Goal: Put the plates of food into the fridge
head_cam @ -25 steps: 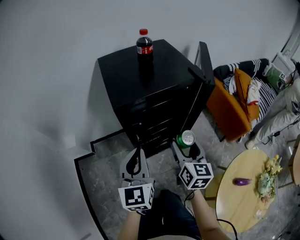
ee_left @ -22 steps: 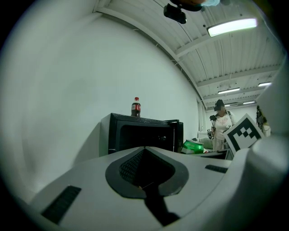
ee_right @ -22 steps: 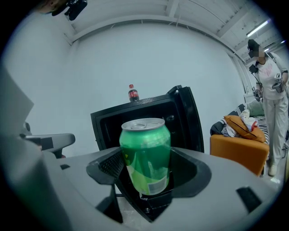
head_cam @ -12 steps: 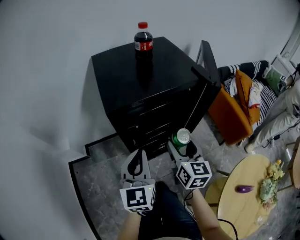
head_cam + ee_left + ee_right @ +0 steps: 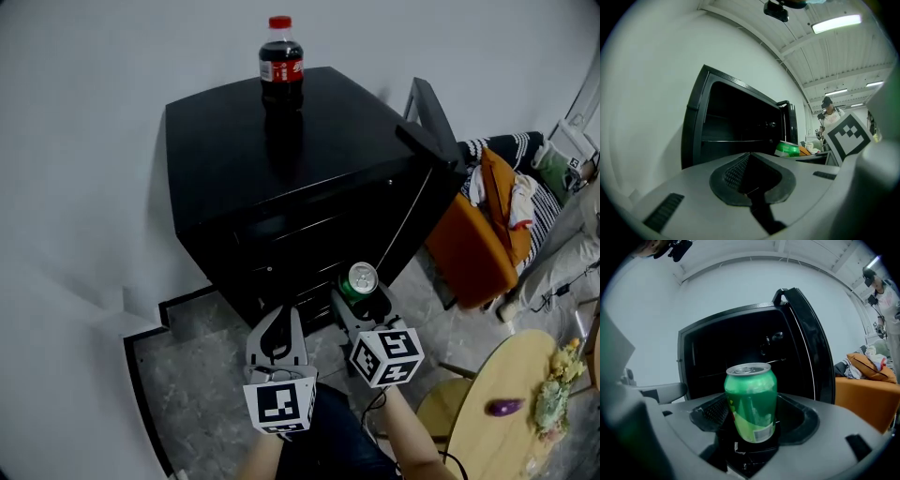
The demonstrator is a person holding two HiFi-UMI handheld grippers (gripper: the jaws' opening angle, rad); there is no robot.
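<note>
A black fridge (image 5: 281,159) stands against the wall with its door (image 5: 427,122) swung open to the right; dark shelves show inside (image 5: 736,126). A cola bottle (image 5: 281,61) stands on its top. My right gripper (image 5: 361,292) is shut on a green can (image 5: 362,279), held upright just in front of the open compartment (image 5: 740,348); the can (image 5: 751,401) fills the jaws. My left gripper (image 5: 277,326) hovers beside it on the left, shut with nothing in it. No plate shows in any view.
An orange chair (image 5: 478,244) with striped cloth stands right of the fridge door. A round wooden table (image 5: 487,422) at the lower right carries a purple eggplant (image 5: 504,407) and flowers (image 5: 553,394). A person (image 5: 829,112) stands far off.
Both grippers and my head have moved closer to the open fridge; the can rides along in the right gripper. The table has slid toward the frame's corner.
</note>
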